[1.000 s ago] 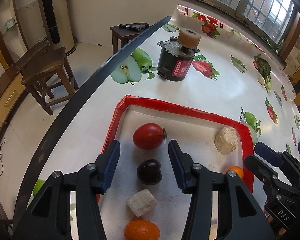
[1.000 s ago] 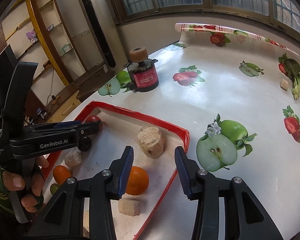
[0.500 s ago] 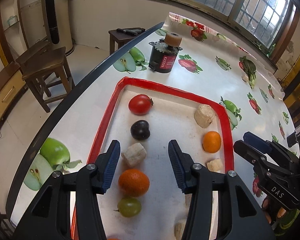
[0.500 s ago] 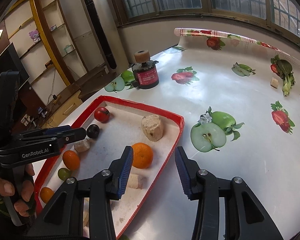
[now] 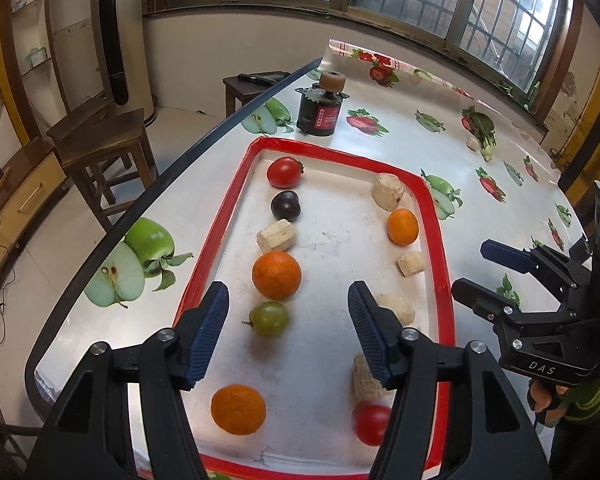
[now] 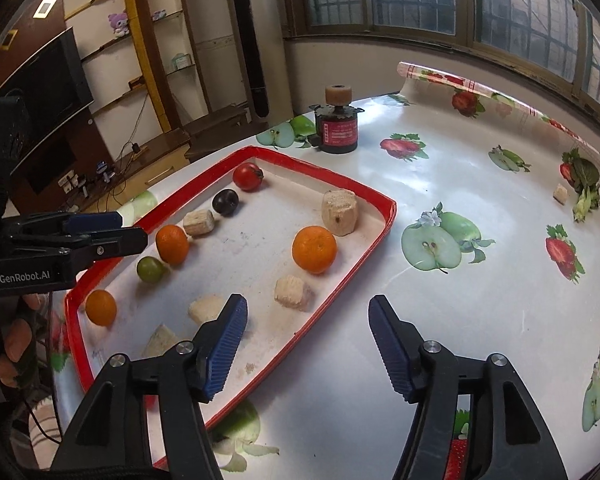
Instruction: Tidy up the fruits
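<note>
Fruit lies in a loose column on the left side of the red-rimmed tray (image 5: 432, 216), straight ahead of my left tongs (image 5: 288, 328), whose blue pads stand spread wide with nothing between them. Nearest, just past the pad tips, sits a green grape (image 5: 269, 319); beyond it a large orange (image 5: 276, 275), then a pale cork-like block (image 5: 275, 235), a dark plum (image 5: 285, 205) and a red tomato (image 5: 284, 172) at the far end. A smaller orange (image 5: 238, 409) rests below my left pad, close to the near rim. My right tongs (image 6: 304, 344) hang over the tray's right rim, likewise spread and empty, with another orange (image 6: 314, 249) ahead and to their left and more pale blocks near it. I judge the grape light, smooth and easily crushed, so I would close on its widest girth gently, from the sides. The oranges look firm and round, likely to roll; a squeeze across the middle should hold them. The tomato is probably soft-skinned and wants a light pinch. A dark jar (image 5: 321, 114) stands on the table beyond the tray.
</note>
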A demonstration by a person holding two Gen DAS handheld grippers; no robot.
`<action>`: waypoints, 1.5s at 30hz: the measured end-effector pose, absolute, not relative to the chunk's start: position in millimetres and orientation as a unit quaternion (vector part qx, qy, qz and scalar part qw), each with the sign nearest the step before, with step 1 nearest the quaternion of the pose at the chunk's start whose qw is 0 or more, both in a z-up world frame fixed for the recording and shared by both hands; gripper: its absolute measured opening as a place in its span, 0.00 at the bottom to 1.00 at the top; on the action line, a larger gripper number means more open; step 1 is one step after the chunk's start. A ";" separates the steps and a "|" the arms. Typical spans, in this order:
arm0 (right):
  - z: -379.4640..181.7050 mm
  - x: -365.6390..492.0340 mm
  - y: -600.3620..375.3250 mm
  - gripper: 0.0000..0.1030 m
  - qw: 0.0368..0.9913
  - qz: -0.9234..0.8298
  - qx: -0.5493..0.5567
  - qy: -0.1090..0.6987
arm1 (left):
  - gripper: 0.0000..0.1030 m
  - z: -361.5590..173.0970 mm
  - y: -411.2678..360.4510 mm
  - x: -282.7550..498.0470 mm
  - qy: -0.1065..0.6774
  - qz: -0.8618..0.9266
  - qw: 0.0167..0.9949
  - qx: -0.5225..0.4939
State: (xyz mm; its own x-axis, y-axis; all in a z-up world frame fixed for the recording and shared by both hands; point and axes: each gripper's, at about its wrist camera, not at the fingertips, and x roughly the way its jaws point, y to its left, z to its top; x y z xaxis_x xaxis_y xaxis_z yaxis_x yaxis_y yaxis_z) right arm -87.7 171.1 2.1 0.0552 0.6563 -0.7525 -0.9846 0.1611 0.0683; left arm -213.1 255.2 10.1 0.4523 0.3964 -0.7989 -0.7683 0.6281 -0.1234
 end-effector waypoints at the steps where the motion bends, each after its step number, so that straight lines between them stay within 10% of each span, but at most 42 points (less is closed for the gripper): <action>1: 2.8 -90.0 168.5 0.69 0.683 0.603 -0.249 0.328 | 0.59 10.3 251.6 -215.3 0.384 0.355 0.818 -0.240; 45: 9.0 -180.0 108.2 0.81 0.570 0.703 -0.383 0.183 | 0.68 14.4 168.3 -265.7 0.377 0.359 0.828 -0.210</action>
State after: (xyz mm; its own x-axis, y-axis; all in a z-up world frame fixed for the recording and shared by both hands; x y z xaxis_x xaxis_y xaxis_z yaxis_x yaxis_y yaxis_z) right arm -180.0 108.2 9.0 -0.0562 0.6613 -0.7480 -0.9420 -0.2833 -0.1797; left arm -265.7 168.3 14.4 0.4579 0.4354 -0.7751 -0.7517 0.6550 -0.0761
